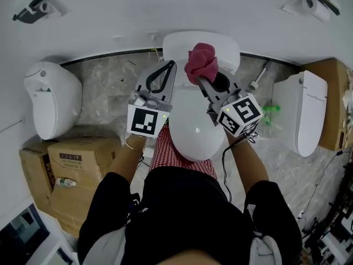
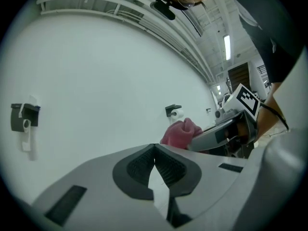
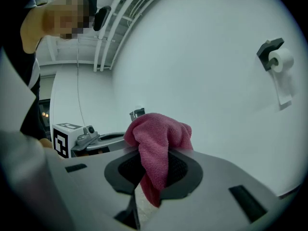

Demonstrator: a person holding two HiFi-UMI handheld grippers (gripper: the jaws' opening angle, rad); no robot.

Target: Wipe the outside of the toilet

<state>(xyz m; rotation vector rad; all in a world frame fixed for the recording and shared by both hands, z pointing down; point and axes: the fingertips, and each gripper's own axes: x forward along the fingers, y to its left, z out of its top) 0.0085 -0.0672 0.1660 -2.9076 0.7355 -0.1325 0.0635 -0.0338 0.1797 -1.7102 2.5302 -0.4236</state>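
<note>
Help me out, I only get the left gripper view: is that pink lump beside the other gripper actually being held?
Observer: Yes. The right gripper view shows the right gripper shut on the pink cloth, pinched between its pads.
Operator: What's below us? My view doesn't show it.
Observer: The head view shows a white toilet, lid down, just beneath; the cloth is near its tank.
Operator: Any others?
Observer: Two: a left toilet and a right toilet, one on either side of it.
</note>
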